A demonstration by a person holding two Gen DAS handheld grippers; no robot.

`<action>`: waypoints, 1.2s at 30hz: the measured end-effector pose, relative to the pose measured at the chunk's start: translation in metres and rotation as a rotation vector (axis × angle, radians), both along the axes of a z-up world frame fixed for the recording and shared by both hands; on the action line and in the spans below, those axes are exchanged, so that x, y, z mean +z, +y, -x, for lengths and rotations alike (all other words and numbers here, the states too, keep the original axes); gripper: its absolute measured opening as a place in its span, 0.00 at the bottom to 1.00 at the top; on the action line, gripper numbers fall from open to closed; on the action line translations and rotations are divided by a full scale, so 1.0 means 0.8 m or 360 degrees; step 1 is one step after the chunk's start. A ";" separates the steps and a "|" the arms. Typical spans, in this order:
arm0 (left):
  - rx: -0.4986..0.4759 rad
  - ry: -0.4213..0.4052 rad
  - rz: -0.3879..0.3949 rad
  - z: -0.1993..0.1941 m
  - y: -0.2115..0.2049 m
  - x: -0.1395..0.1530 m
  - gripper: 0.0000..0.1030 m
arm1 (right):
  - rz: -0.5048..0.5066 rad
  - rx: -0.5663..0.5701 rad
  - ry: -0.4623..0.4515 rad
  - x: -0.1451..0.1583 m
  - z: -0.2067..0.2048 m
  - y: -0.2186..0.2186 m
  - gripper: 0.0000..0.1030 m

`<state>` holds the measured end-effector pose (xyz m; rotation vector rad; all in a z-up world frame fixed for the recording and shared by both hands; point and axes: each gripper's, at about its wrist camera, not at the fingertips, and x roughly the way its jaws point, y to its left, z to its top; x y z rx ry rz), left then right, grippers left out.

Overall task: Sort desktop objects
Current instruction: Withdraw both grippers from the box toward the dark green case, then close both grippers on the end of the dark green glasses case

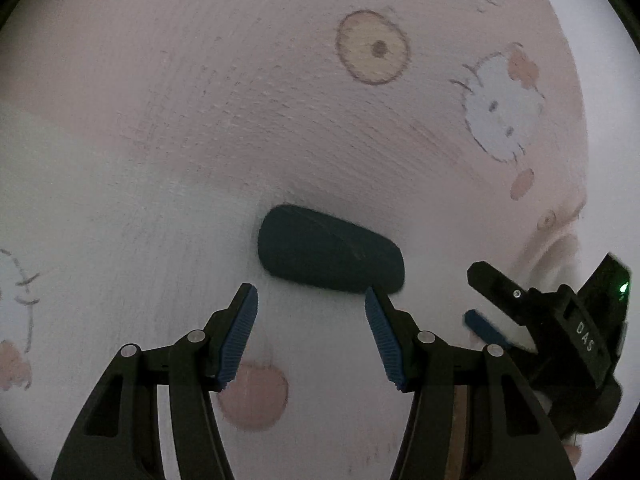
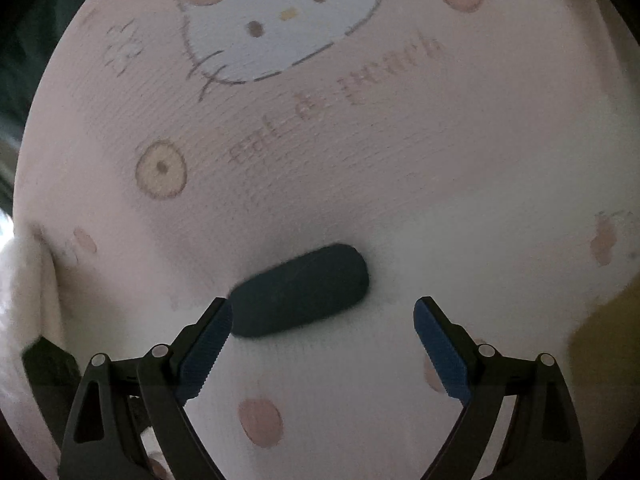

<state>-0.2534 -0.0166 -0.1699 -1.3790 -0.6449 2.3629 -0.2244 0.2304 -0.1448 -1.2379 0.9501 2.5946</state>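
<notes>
A pale pink cloth (image 2: 460, 152), finely ribbed, is seen covering the whole surface, printed with a white cartoon cat face (image 2: 280, 12), pink spots (image 2: 260, 420), a yellow ringed disc (image 2: 161, 169) and faint lettering (image 2: 336, 100); its folded edge (image 1: 560, 236) is shown at right in the left wrist view

The supporting surface was a pink and white cloth (image 1: 168, 128) of ribbed weave, printed with white cat faces (image 2: 280, 16), yellow rings, pink dots and faint lettering. It filled both wrist views. At the left of the right wrist view its edge was folded. One dark, rounded oblong object (image 1: 328, 254) lay flat directly on the cloth, casting a soft shadow.
</notes>
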 end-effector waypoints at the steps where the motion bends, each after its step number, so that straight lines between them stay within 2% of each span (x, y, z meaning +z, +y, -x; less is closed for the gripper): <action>1: 0.0040 -0.0018 -0.0001 0.006 -0.001 -0.006 0.58 | 0.0046 -0.0001 -0.0006 -0.007 0.004 0.002 0.89; 4: 0.0134 -0.0108 -0.0123 0.023 -0.009 -0.027 0.58 | 0.0253 -0.0010 -0.0048 -0.032 0.024 0.007 0.88; 7: 0.0216 -0.0157 -0.0202 0.035 -0.016 -0.042 0.58 | 0.0276 -0.0029 -0.0032 -0.047 0.039 0.011 0.88; 9: 0.0261 -0.0191 -0.0223 0.039 -0.019 -0.052 0.57 | 0.0279 -0.0063 -0.0093 -0.059 0.048 0.016 0.80; 10: 0.0270 -0.0201 -0.0255 0.040 -0.019 -0.056 0.56 | 0.0311 -0.0080 -0.0085 -0.064 0.050 0.019 0.69; 11: 0.0272 -0.0218 -0.0286 0.041 -0.019 -0.060 0.55 | 0.0349 -0.0078 -0.0085 -0.069 0.054 0.021 0.64; 14: 0.0261 -0.0247 -0.0291 0.041 -0.016 -0.067 0.45 | 0.0350 -0.0108 -0.0128 -0.083 0.061 0.024 0.55; 18: 0.0229 -0.0229 -0.0278 0.041 -0.012 -0.067 0.32 | 0.0451 -0.0133 -0.0114 -0.096 0.062 0.028 0.53; 22: 0.0247 -0.0224 -0.0277 0.043 -0.011 -0.065 0.32 | 0.0498 -0.0164 -0.0120 -0.103 0.067 0.032 0.50; 24: 0.0260 -0.0222 -0.0278 0.044 -0.011 -0.065 0.32 | 0.0493 -0.0158 -0.0119 -0.102 0.072 0.031 0.46; 31: 0.0251 -0.0231 -0.0279 0.038 -0.012 -0.062 0.31 | 0.0326 -0.0051 -0.0059 -0.079 0.069 0.009 0.38; 32: 0.0216 -0.0245 -0.0304 0.037 -0.013 -0.063 0.30 | 0.0327 -0.0038 -0.0057 -0.077 0.066 0.007 0.37; 33: 0.0183 -0.0248 -0.0345 0.032 -0.016 -0.063 0.23 | 0.0331 -0.0012 -0.0051 -0.073 0.061 0.003 0.36; 35: 0.0090 -0.0262 -0.0435 0.019 -0.011 -0.062 0.22 | 0.0325 0.0044 -0.0062 -0.068 0.052 -0.007 0.34; 36: 0.0058 -0.0262 -0.0430 0.013 -0.006 -0.059 0.22 | 0.0324 0.0063 -0.0061 -0.065 0.044 -0.012 0.34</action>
